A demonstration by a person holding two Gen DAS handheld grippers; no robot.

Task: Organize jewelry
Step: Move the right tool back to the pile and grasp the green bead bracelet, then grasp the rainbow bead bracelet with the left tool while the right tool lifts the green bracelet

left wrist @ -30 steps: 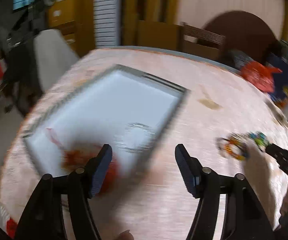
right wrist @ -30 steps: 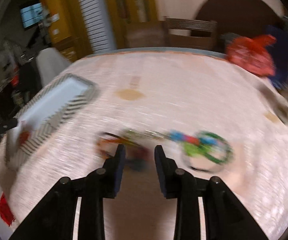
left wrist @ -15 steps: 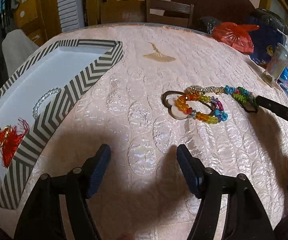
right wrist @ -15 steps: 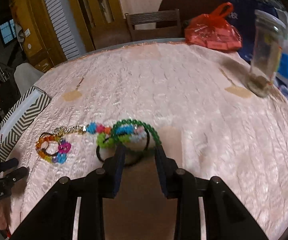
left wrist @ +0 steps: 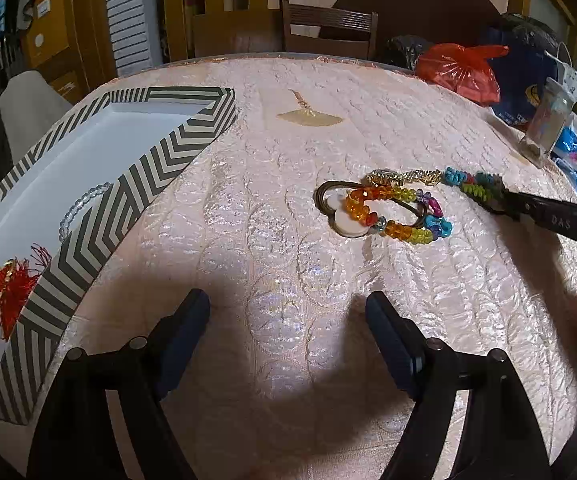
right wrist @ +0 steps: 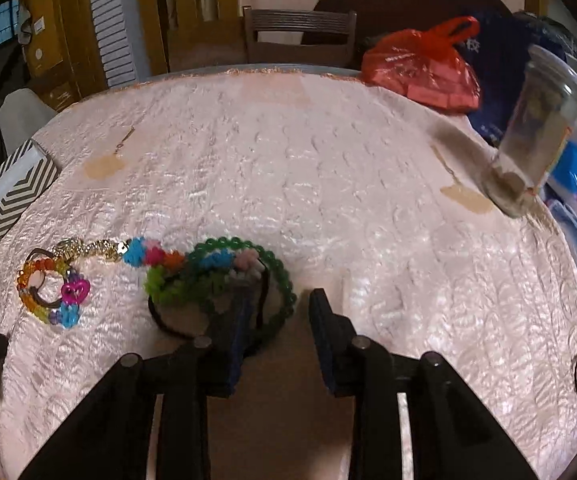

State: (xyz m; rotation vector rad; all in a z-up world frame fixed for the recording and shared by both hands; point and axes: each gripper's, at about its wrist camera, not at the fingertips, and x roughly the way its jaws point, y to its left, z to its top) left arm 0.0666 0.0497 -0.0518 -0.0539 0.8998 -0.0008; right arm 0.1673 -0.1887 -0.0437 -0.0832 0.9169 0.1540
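jewelry pile (right wrist: 160, 276) on pink tablecloth (right wrist: 328, 184), near chevron tray (left wrist: 120, 184). right gripper (right wrist: 276, 312) spread, one finger w/in green bead bracelet (right wrist: 280, 276) loop. left gripper (left wrist: 288, 320) spread wide, holding nothing. tray has red tassel (left wrist: 10, 286), clear bracelet (left wrist: 82, 204).

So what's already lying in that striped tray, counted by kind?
In the striped tray:
Clear bead bracelet: 1
Red tassel charm: 1
Total: 2
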